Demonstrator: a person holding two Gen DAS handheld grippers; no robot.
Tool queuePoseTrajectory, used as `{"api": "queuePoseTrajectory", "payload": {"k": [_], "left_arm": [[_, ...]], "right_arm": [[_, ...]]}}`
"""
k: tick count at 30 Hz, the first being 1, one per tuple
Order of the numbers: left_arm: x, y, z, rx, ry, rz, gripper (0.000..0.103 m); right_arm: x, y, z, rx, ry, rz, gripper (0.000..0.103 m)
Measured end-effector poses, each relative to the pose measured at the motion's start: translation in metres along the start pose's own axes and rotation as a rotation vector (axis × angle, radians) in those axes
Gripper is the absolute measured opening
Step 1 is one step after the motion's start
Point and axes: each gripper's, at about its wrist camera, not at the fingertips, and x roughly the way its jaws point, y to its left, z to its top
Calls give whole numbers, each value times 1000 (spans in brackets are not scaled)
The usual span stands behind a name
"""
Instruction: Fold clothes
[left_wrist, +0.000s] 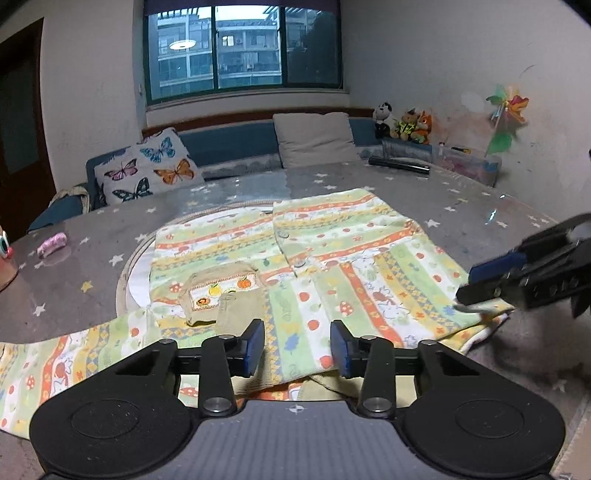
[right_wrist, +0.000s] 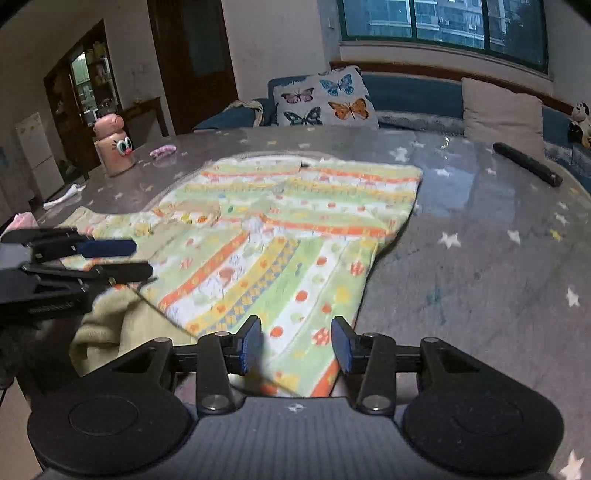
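A child's striped shirt (left_wrist: 332, 258) with fruit and mushroom prints lies spread on the grey star-patterned table (left_wrist: 480, 199); its right sleeve is folded over the front and its left sleeve (left_wrist: 55, 362) trails off toward the near left. A beige chest pocket (left_wrist: 218, 291) shows. My left gripper (left_wrist: 297, 347) is open just above the shirt's near hem. My right gripper (right_wrist: 295, 347) is open over the shirt's (right_wrist: 288, 236) right hem edge. In the left wrist view the right gripper (left_wrist: 480, 284) sits at the shirt's right edge. In the right wrist view the left gripper (right_wrist: 125, 258) is at the left.
A pink character bottle (right_wrist: 112, 147) and a small pink wrapped item (left_wrist: 51, 245) stand at the table's far left. A black remote (left_wrist: 399, 165) lies at the far right. A sofa with a butterfly cushion (left_wrist: 147, 166), a pinwheel (left_wrist: 506, 114) and plush toys (left_wrist: 402, 125) are beyond.
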Motion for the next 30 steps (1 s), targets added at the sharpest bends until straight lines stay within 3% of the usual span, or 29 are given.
{"api": "queuePoseTrajectory", "payload": {"k": [6, 14, 24, 30], "left_arm": [[8, 7, -1, -14, 19, 8, 35], [13, 18, -2, -39, 38, 25, 35], [10, 24, -2, -59, 50, 41, 35], [-3, 35, -3, -86, 41, 84, 36]], "right_arm": [[17, -2, 29, -18, -56, -8, 50], [53, -6, 33, -18, -7, -26, 51], [59, 35, 48, -114, -36, 57, 63], [70, 60, 42, -218, -16, 17, 64]]}}
